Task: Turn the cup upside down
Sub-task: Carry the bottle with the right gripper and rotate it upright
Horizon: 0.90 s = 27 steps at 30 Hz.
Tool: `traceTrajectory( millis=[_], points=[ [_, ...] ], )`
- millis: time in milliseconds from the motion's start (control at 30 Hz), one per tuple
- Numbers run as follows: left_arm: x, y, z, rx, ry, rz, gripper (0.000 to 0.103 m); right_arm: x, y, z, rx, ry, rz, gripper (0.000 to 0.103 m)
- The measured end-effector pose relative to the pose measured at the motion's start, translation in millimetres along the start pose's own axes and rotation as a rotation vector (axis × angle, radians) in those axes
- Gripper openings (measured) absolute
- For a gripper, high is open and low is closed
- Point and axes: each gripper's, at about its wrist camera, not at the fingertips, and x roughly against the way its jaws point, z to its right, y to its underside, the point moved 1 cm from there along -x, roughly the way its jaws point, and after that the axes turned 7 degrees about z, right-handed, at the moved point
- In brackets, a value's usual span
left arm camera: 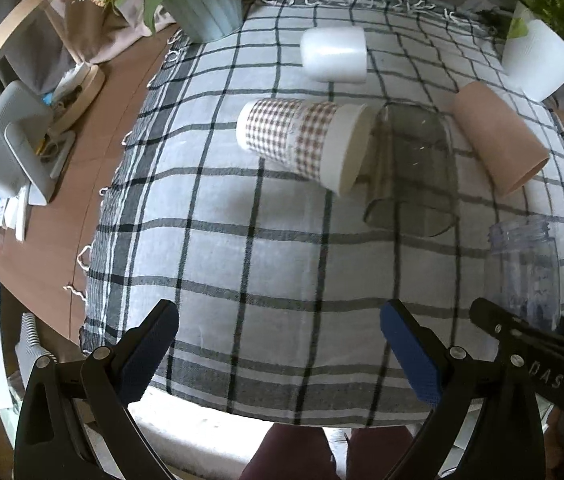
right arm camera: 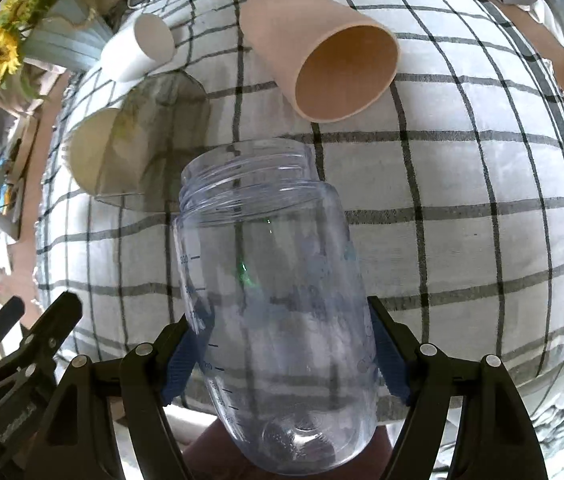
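Note:
My right gripper (right arm camera: 282,356) is shut on a clear plastic cup (right arm camera: 274,300) with a threaded mouth and printed measuring marks. It holds the cup above the checked cloth (right arm camera: 462,208), mouth pointing away from me; the same cup shows in the left wrist view (left arm camera: 524,268) at the right. My left gripper (left arm camera: 278,340) is open and empty above the near part of the cloth (left arm camera: 242,260). Several other cups lie on their sides: a gingham paper cup (left arm camera: 302,144), a smoky glass (left arm camera: 410,168), a pink cup (left arm camera: 498,136) and a white cup (left arm camera: 334,54).
A pale blue vase of sunflowers (left arm camera: 202,0) stands at the far left corner and a white pot (left arm camera: 538,60) at the far right. Left of the cloth lie a grey stand (left arm camera: 10,148), a wooden stand (left arm camera: 78,88) and small clutter on the brown table.

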Motion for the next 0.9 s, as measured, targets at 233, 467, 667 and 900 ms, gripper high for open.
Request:
traceTrajectory(
  millis=[233,467,667,900],
  points=[
    [-9,6,-4,0.005,0.003,-0.023,0.103,-13,-4,-4,-0.006,0.005,-0.013,0.076],
    [-10,8,-6,0.012,0.001,-0.036,0.103,-18,-2,-6,0.001,0.017,-0.020,0.076],
    [-10,9,-6,0.014,0.002,-0.037,0.103,-18,-3,-4,-0.009,0.010,-0.017,0.077],
    [2,8,-4,0.007,-0.003,-0.009,0.103,-4,1,-1,0.000,-0.041,0.022,0.086]
  ],
)
